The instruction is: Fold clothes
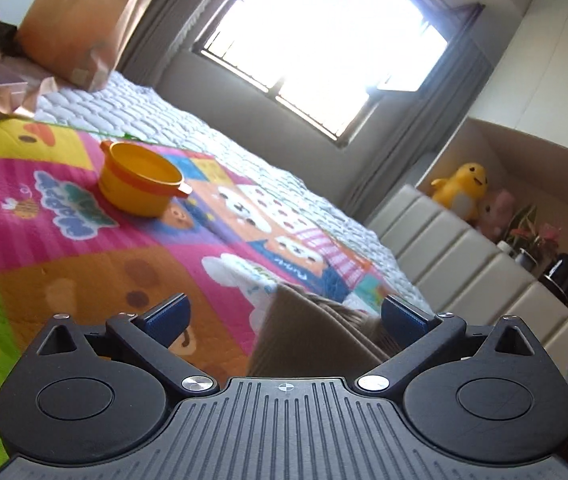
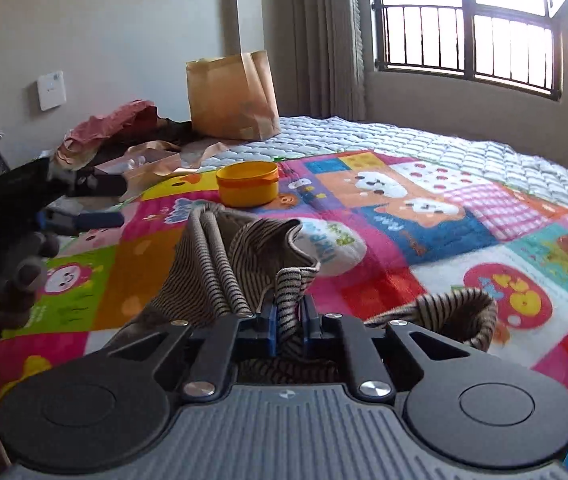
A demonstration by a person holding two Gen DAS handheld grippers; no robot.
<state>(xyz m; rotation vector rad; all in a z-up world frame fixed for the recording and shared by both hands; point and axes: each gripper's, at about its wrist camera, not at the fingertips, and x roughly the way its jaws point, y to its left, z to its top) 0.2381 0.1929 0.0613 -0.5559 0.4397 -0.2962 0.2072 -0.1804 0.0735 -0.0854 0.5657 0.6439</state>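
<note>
A beige garment with thin dark stripes (image 2: 240, 264) lies bunched on the colourful cartoon play mat (image 2: 424, 216) on the bed. My right gripper (image 2: 289, 320) is shut on a fold of this garment and holds it just above the mat. In the left wrist view, my left gripper (image 1: 286, 318) is open, its blue fingertips (image 1: 172, 314) wide apart, with a raised fold of the same garment (image 1: 312, 332) standing between them, untouched. The left gripper also shows at the left edge of the right wrist view (image 2: 84, 220), held by a gloved hand.
A yellow-orange plastic bowl (image 2: 248, 184) sits on the mat beyond the garment. A brown paper bag (image 2: 232, 96), an open box and crumpled clothes (image 2: 112, 124) crowd the far left of the bed. White quilted bedding (image 2: 444, 148) lies toward the window. A padded headboard (image 1: 464, 264) stands at right.
</note>
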